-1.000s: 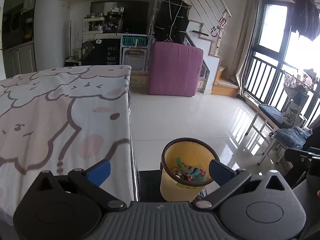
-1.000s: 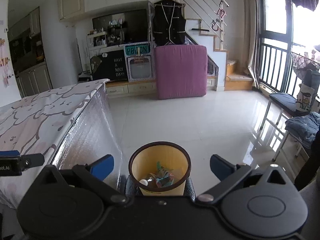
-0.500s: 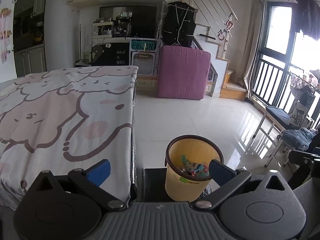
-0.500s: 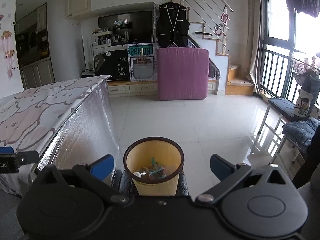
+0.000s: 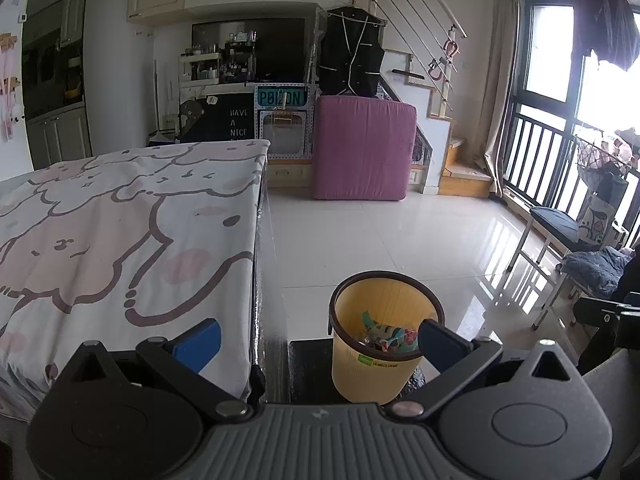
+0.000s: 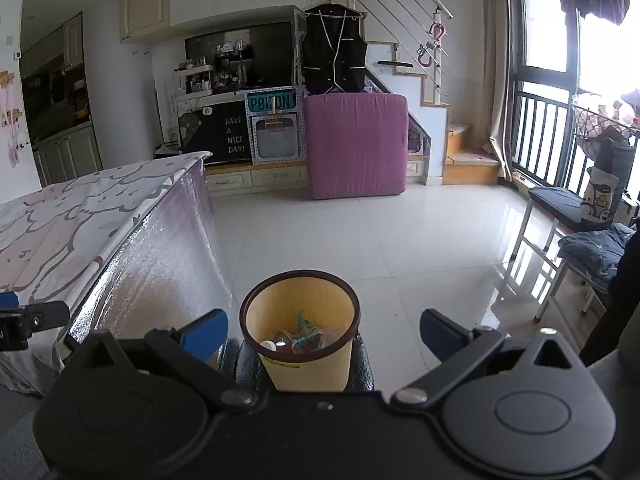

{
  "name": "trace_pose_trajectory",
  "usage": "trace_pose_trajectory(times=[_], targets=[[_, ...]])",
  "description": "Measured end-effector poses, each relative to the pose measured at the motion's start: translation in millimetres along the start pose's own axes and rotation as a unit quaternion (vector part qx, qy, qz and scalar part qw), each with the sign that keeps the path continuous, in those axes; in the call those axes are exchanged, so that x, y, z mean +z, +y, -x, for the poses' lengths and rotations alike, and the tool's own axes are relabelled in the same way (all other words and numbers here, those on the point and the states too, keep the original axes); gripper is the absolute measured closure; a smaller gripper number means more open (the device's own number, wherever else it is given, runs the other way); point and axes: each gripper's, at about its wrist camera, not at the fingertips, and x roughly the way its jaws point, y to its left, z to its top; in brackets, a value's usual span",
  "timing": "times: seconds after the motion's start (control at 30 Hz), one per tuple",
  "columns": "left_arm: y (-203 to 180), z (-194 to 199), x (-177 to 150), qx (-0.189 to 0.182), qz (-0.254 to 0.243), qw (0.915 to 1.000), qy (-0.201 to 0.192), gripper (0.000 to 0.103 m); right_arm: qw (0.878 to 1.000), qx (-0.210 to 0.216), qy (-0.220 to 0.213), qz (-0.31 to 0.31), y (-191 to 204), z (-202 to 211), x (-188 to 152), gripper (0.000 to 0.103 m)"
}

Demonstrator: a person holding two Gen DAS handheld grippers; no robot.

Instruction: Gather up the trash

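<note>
Bin: yellow waste bin [image 6: 300,328] with dark rim, standing on a dark block just ahead of and below the right gripper [image 6: 324,330]; in the left view it sits ahead and to the right, partly behind the right fingertip.
Contents: crumpled wrappers and scraps [image 6: 298,340] lie in the bin's bottom; it is far from full.
Left gripper [image 5: 318,338]: jaws spread wide, nothing between the blue pads [image 5: 198,344].
Right gripper: jaws likewise spread, empty, framing the bin's mouth.
Progress: some trash is already binned; no loose litter shows on the table top or floor, so the task looks close to finished, though the near ground is hidden by the gripper bodies.
Table [image 5: 120,232]: cartoon-print cloth, ahead-left of both grippers; its edge runs just left of the bin, with a silvery side panel [image 6: 160,264] hanging below.
Open room: bare tiled floor [image 6: 400,240] ahead and to the right.
Obstacles: stool with blue clothes [image 6: 592,248] far right; pink mattress [image 6: 356,144] well ahead.
</note>
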Motion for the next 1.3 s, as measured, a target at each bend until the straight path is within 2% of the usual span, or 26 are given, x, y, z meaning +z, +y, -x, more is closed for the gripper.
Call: trace_pose_trajectory(times=[1.3], targets=[[-2.0, 0.8, 0.3, 0.002, -0.001, 1.0000, -0.001, 0.000, 1.000, -0.001, -0.001, 0.002, -0.1, 0.4, -5.4, 0.000]])
